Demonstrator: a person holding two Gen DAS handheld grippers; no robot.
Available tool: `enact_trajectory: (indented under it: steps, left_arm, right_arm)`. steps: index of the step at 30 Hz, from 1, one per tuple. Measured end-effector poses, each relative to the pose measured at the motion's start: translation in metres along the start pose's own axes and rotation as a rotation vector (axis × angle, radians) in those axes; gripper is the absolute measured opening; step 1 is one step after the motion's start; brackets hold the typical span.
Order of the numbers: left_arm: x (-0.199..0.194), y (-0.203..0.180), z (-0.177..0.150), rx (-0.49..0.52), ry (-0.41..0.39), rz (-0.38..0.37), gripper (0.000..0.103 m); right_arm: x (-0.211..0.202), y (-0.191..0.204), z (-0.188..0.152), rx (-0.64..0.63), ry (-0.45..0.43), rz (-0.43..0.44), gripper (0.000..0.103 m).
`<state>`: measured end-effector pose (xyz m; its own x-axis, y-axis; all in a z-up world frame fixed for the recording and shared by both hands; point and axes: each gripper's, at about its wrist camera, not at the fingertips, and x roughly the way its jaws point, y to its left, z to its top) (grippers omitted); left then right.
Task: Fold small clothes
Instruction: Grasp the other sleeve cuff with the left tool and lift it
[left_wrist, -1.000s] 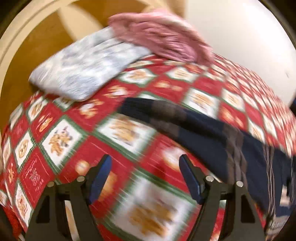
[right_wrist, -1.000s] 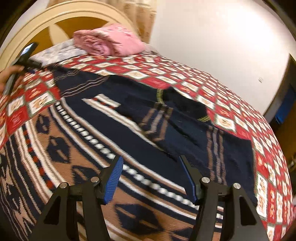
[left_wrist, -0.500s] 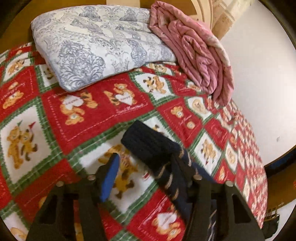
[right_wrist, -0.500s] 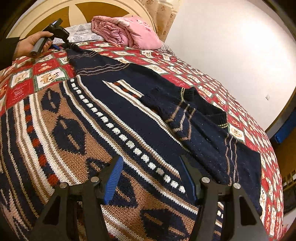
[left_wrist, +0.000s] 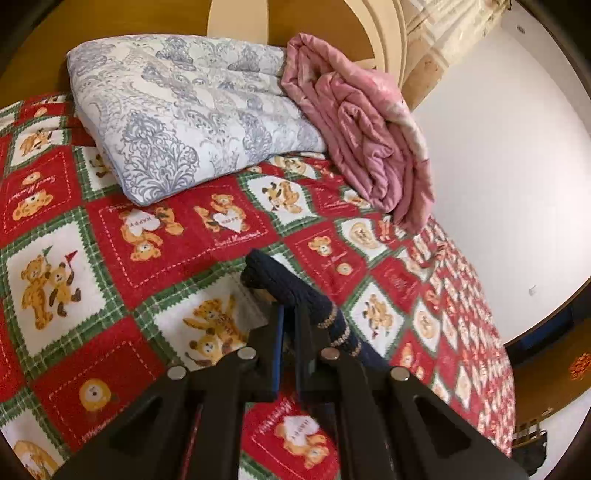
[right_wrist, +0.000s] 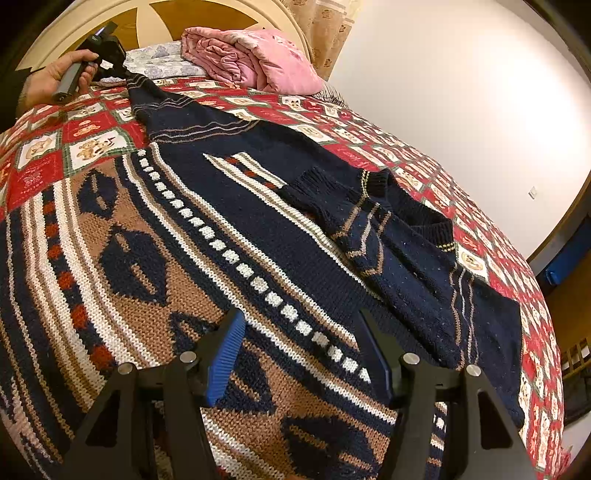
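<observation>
A knitted sweater in navy, brown and white lies spread on the bed. One sleeve is folded across its body. The other sleeve stretches toward the headboard, where a person's hand holds my left gripper. In the left wrist view my left gripper is shut on this sleeve, and the navy cuff sticks out past the fingertips. My right gripper hovers open just over the sweater's patterned body with nothing between its fingers.
The bed cover is red with teddy-bear squares. A folded grey-and-white quilt and a rolled pink blanket lie by the wooden headboard. A white wall runs along the bed's far side.
My left gripper rolled, reached the end of the sleeve and its jaws came together on it. My right gripper sank a little closer to the sweater and stayed open.
</observation>
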<state>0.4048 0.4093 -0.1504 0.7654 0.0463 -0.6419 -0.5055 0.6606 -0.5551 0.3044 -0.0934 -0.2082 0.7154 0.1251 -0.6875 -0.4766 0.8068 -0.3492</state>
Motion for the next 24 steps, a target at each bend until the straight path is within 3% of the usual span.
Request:
enact_trajectory:
  steps: [7, 8, 10, 14, 16, 19, 21, 22, 24]
  left_arm:
    - [0.021, 0.023, -0.011, -0.089, 0.054, 0.047, 0.009]
    - [0.024, 0.029, -0.012, -0.118, 0.055, 0.049, 0.019]
    - [0.026, 0.037, -0.013, -0.164, 0.038, 0.004, 0.023]
    - [0.023, 0.033, -0.011, -0.146, 0.016, -0.003, 0.044]
    - [0.023, 0.032, -0.009, -0.151, 0.002, -0.002, 0.046]
    - [0.028, 0.030, -0.007, -0.138, -0.001, 0.002, 0.044]
    - [0.031, 0.028, -0.006, -0.125, 0.003, 0.005, 0.028]
    - [0.033, 0.026, -0.005, -0.112, 0.018, 0.000, 0.008]
    - [0.028, 0.020, -0.005, -0.077, -0.003, -0.002, 0.007]
  right_arm:
    - [-0.001, 0.004, 0.000, -0.018, -0.003, -0.025, 0.063]
    - [-0.001, 0.004, 0.000, -0.019, -0.002, -0.025, 0.063]
    - [-0.001, 0.004, 0.001, -0.018, 0.000, -0.024, 0.063]
    - [0.000, 0.003, 0.001, -0.015, 0.004, -0.018, 0.063]
    - [0.001, 0.003, 0.001, -0.015, 0.006, -0.017, 0.063]
    - [0.002, 0.004, 0.001, -0.016, 0.007, -0.019, 0.063]
    - [0.002, 0.003, 0.001, -0.017, 0.006, -0.020, 0.063]
    - [0.003, 0.003, 0.001, -0.017, 0.006, -0.021, 0.063]
    - [0.003, 0.004, 0.000, -0.017, 0.006, -0.021, 0.063]
